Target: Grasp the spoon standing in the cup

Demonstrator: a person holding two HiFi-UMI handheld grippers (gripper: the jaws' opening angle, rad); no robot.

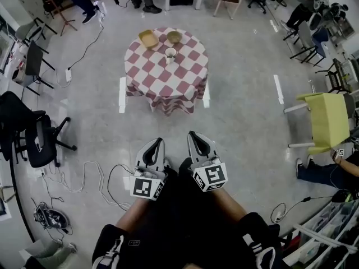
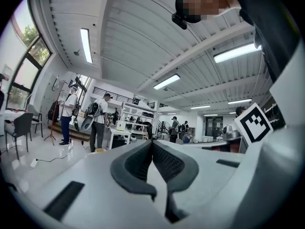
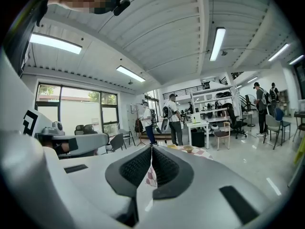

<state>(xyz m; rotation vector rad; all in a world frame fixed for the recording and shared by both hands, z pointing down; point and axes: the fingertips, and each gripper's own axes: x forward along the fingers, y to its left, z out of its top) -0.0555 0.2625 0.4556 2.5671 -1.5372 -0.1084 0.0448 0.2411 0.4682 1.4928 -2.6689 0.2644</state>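
A round table (image 1: 185,88) with a red-and-white checked cloth stands a few steps ahead of me on the floor. A white cup (image 1: 170,54) sits near its middle; a spoon in it is too small to make out. My left gripper (image 1: 159,142) and right gripper (image 1: 193,134) are held side by side low in front of my body, far short of the table. Both point toward it, and both are shut with nothing between the pads. In the right gripper view the table (image 3: 206,152) shows just beyond the shut gripper (image 3: 151,149). The left gripper (image 2: 152,142) faces the room.
A yellow dish (image 1: 147,37) and a tan bowl (image 1: 174,36) sit behind the cup. A black office chair (image 1: 38,140) and loose cables (image 1: 84,178) lie to my left. A yellow-green chair (image 1: 328,121) stands at right. People stand by the far benches (image 3: 172,118).
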